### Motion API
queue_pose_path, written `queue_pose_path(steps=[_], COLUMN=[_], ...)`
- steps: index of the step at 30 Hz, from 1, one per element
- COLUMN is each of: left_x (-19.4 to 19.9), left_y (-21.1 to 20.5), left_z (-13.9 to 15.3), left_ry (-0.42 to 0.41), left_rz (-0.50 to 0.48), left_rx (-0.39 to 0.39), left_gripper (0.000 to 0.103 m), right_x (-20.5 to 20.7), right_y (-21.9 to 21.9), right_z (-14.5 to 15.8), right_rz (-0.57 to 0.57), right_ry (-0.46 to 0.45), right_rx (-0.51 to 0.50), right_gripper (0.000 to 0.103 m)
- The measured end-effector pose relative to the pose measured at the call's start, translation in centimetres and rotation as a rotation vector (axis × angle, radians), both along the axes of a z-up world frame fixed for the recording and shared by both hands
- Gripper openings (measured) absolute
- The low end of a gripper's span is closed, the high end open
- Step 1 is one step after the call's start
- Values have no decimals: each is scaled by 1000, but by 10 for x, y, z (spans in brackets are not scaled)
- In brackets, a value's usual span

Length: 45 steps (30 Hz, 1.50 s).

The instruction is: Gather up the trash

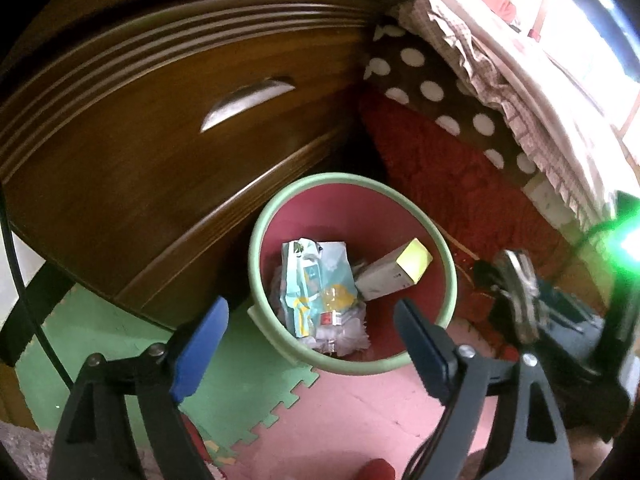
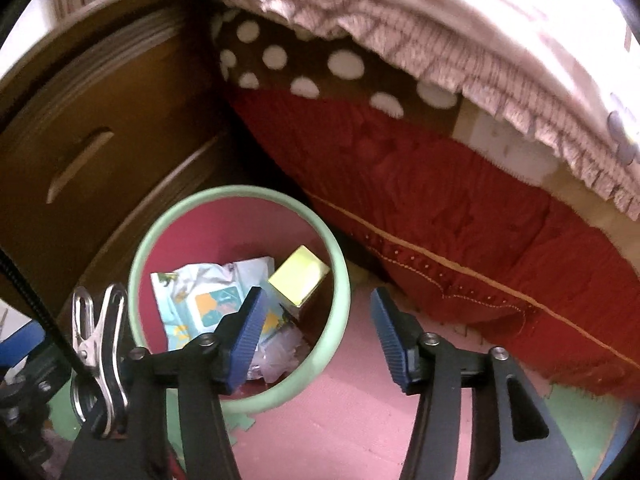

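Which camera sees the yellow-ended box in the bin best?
The left wrist view. There the box lies fully visible inside the bin, its yellow end and pale side clear. In the right wrist view the box shows mostly its yellow end; a gripper finger hides part.

A dark wooden drawer front (image 1: 168,128) with a curved metal handle (image 1: 246,102) fills the left wrist view from nine to twelve o'clock. Toward one o'clock hangs a brown cloth with white dots (image 1: 432,84), under a frilled checked bedcover (image 1: 492,64). Below the dots lies a red quilted cover (image 2: 440,208) edged with a gold seam. The floor is foam puzzle mat, a pink tile (image 1: 352,412) at six o'clock locked into a green tile (image 1: 104,340) at eight. A black cable (image 1: 16,272) runs down the left edge.
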<state>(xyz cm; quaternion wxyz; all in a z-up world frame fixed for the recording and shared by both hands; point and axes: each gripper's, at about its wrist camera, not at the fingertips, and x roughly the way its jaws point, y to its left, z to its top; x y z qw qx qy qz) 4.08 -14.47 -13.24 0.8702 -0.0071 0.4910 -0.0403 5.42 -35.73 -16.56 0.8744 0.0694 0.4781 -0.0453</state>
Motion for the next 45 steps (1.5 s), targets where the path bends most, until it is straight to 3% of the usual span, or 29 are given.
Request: queue_pose_path(steps=[2, 10, 18, 21, 27, 45], left_x=[1, 0, -20, -23, -23, -21], left_y=[-1, 3, 3, 0, -5, -4], left_z=[-3, -2, 3, 2, -7, -19], left_ry=[11, 1, -5, -19, -34, -3], left_rz=[-14, 11, 24, 15, -3, 5], left_rx=[11, -19, -13, 5, 26, 32], left_gripper=[102, 103, 103, 103, 103, 103], right_x=[-7, -31, -70, -72, -72, -69], right_y=[-1, 3, 0, -8, -35, -23], right_z=[6, 13, 17, 9, 5, 6], right_rz=[9, 52, 95, 89, -27, 6], right_ry=[-22, -40, -118, -121, -163, -166], right_rx=[-8, 10, 0, 81, 227, 178], right_gripper=[63, 65, 65, 65, 65, 65])
